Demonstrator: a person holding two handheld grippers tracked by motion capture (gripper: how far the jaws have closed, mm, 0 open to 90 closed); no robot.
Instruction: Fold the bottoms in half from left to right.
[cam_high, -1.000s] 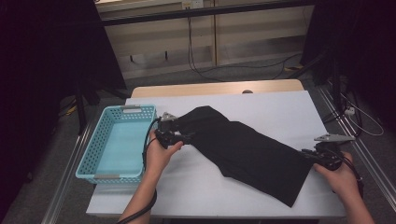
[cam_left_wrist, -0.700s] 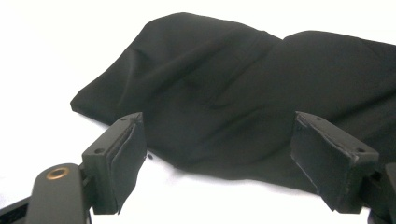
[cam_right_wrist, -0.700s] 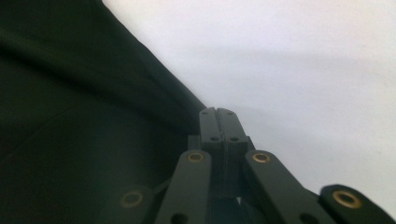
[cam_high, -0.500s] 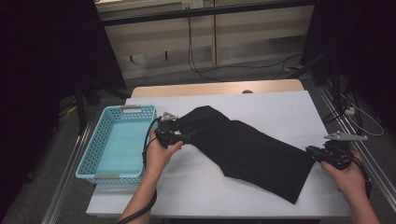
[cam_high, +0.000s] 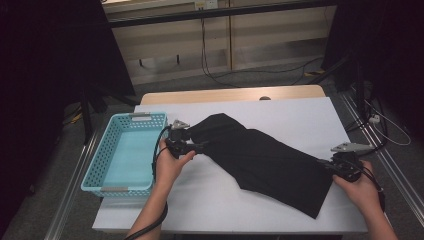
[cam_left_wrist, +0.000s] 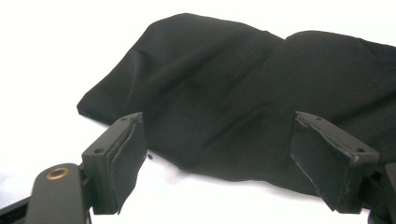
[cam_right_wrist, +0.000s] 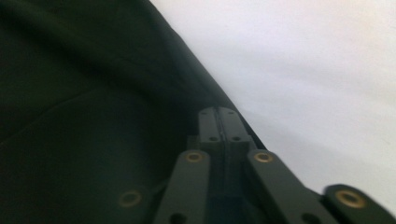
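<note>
A black cloth (cam_high: 260, 160) lies stretched slantwise across the white table (cam_high: 300, 115). My left gripper (cam_high: 197, 146) rests at the cloth's upper left end. In the left gripper view it (cam_left_wrist: 217, 121) stands open, and the cloth (cam_left_wrist: 233, 93) lies between and beyond the wide jaws, untouched by the pads. My right gripper (cam_high: 330, 166) is at the cloth's lower right corner. Its jaws have just been closing, and in the right gripper view it (cam_right_wrist: 218, 112) is pressed together over the edge of the cloth (cam_right_wrist: 84, 93).
A light blue plastic basket (cam_high: 107, 147) stands at the table's left side, just beside my left hand. Bare white tabletop lies in front of the cloth and behind it. Dark curtains and cables surround the table.
My right hand has shifted a little to the right at the cloth's corner. The left hand and the cloth's left end have stayed put.
</note>
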